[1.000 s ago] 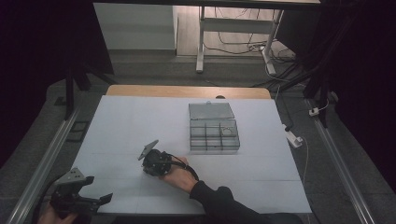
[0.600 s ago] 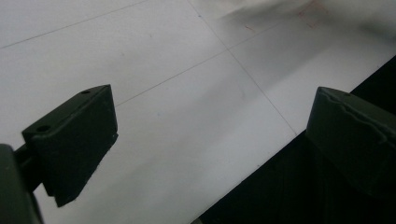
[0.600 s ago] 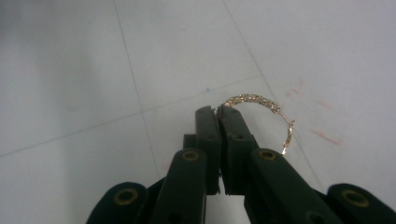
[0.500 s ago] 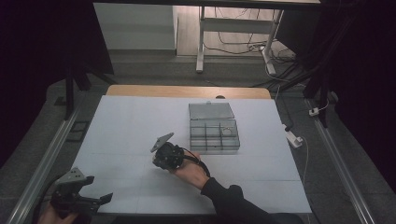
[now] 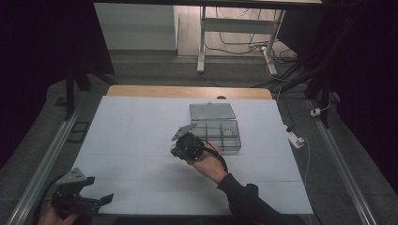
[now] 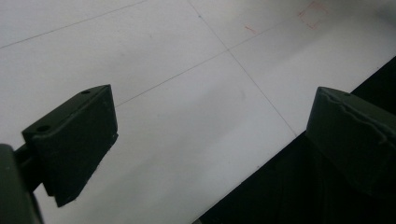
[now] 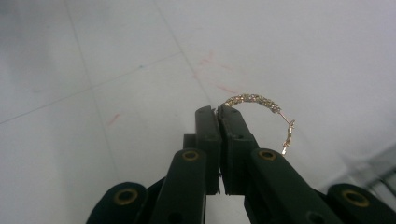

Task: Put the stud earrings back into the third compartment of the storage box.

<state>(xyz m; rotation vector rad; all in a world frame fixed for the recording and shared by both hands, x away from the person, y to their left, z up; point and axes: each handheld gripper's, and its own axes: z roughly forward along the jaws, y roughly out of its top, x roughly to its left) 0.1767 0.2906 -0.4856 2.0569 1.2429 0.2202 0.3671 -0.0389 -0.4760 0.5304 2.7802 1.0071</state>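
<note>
Pinches a gold hoop earring (image 7: 254, 100) in the right gripper (image 7: 218, 114), jaws pressed together on one end of the hoop, with most of the arc and its open clasp sticking out free to one side. Hovers above the white table (image 5: 141, 117), just left of the clear compartment box (image 5: 216, 136), which sits right of centre with its lid (image 5: 212, 111) laid open on the far side.

Looks like a carry toward the box, so treat the rest as a short, careful move to the right.

- Hold the squeeze firm all the way. With such a thin bite on the hoop, any slackening probably drops it on the table.
- Travel high enough for the hanging arc to pass over the box's near wall without catching.
- Avoid quick wrist turns, since a hoop held by one end can swing or pivot between the pads.
- Choose one compartment and stop squarely above it, away from the dividers.
- Lower until the hoop is inside the walls, then part the jaws slowly and lift straight up, watching for the clasp snagging on a pad.

Rests the left gripper (image 6: 210, 135) at the table's near left corner, jaws wide apart and holding nothing, well apart from the box. Leave it there unless the box needs steadying. If so, bring it in against the left wall, clear of the right hand's path.
</note>
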